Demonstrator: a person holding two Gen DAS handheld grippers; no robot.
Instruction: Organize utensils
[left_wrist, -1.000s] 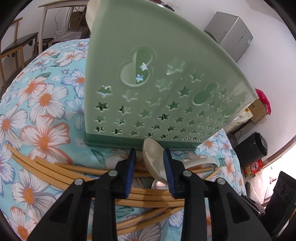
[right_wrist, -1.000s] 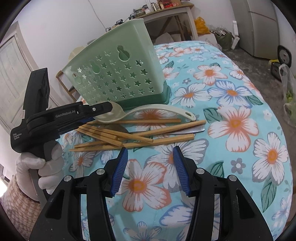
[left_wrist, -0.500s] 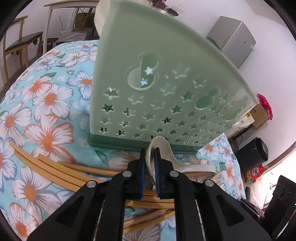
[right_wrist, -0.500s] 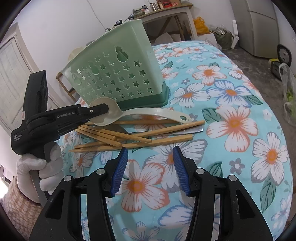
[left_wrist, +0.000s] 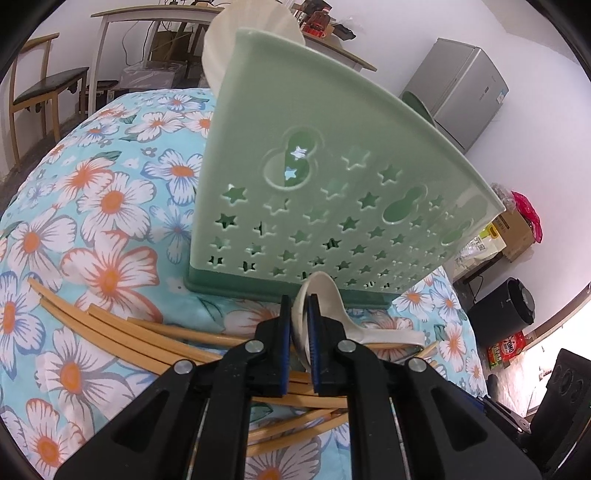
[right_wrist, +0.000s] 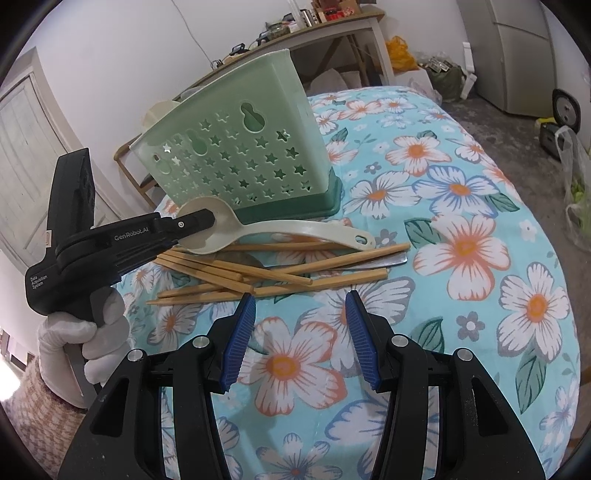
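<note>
Now that my left gripper (left_wrist: 299, 325) has closed from spread onto spoon (right_wrist: 258, 230) bowl, pinch holds; spoon still lies across chopsticks (right_wrist: 236, 275) before green basket (right_wrist: 236, 158); lift into basket likely next; right gripper (right_wrist: 301, 339) idle, half-spread, empty.

Left tongs (left_wrist: 298, 325) clamped on cream spoon (left_wrist: 325, 299) bowl, green basket (left_wrist: 332, 192) just behind, chopsticks (left_wrist: 147, 332) beneath on floral cloth (left_wrist: 92, 221)

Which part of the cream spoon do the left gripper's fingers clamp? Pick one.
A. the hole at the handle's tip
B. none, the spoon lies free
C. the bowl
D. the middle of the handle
C: the left gripper is shut on the bowl of the cream spoon, whose handle trails away over the chopsticks.
</note>
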